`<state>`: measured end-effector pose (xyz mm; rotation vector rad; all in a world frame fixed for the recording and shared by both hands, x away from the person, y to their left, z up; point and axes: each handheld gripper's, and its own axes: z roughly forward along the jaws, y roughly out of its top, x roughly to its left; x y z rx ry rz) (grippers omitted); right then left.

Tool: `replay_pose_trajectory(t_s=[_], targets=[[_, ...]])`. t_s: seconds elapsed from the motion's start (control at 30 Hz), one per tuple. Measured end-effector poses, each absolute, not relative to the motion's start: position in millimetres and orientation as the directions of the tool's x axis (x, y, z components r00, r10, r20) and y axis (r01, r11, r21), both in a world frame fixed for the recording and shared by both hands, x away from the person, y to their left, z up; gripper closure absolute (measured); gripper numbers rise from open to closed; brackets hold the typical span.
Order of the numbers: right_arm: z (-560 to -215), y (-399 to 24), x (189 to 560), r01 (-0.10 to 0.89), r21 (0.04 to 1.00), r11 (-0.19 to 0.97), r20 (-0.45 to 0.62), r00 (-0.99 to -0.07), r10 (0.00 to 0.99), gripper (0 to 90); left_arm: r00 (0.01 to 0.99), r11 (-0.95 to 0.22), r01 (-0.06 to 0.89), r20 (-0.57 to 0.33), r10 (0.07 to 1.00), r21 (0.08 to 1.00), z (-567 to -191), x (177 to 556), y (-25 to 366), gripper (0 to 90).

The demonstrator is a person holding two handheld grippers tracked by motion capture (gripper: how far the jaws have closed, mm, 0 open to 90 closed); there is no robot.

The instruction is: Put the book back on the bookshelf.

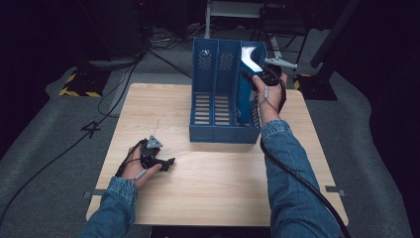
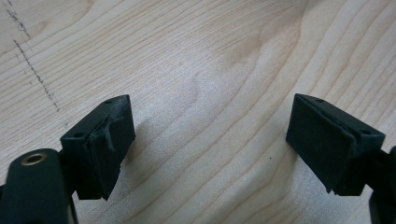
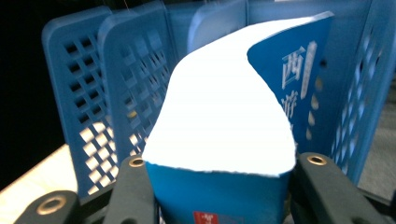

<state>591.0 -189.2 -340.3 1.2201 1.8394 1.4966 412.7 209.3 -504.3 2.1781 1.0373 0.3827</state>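
A blue three-slot file rack [image 1: 223, 134] stands at the back middle of the wooden table [image 1: 208, 188]. A blue book [image 1: 246, 96] with white pages sits upright in its right slot, tilted a little. My right gripper [image 1: 253, 79] is shut on the book's near edge above the rack. In the right gripper view the book [image 3: 224, 126] fans open between the two jaws of my right gripper [image 3: 219, 186], with the rack's perforated dividers [image 3: 79, 93] behind it. My left gripper [image 1: 168, 162] rests low on the table at the front left. In its own view my left gripper [image 2: 210, 140] stands open over bare wood.
The rack's left and middle slots hold nothing. Cables run from both grippers over the table's front edge. Dark floor, black equipment and yellow-black striped bases surround the table. Bare wood lies between the rack and the front edge.
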Motion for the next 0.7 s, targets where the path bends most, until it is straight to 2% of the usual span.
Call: replay_pose_trajectory(t_s=[0.07,0.37,0.43,0.57,0.7], targets=[[-344.3,-191.5,589.7,0.324,0.946,-0.011,0.182,-0.500,0.846,58.0,0.638,-0.447,0.568,-0.026,0.769,0.691,-504.3,412.7,209.3,15.5],[-346.9,-191.6,572.5,0.337,0.937,0.091,0.074,-0.447,0.891,55.8,0.638,-0.447,0.568,-0.026,0.770,0.691,-504.4,412.5,209.1,15.5],[-347.2,-187.7,572.1,0.364,0.924,0.122,0.044,-0.417,0.908,53.8,0.638,-0.449,0.567,-0.023,0.770,0.691,-504.4,412.4,209.1,15.6],[-339.5,-183.6,576.7,0.407,0.905,0.120,0.057,-0.398,0.916,50.3,0.639,-0.453,0.564,-0.018,0.769,0.690,-504.2,411.3,209.8,15.7],[-327.4,-178.5,585.3,0.444,0.878,0.176,0.010,-0.385,0.923,47.8,0.640,-0.451,0.568,-0.025,0.768,0.689,-504.1,410.7,210.1,15.8]])
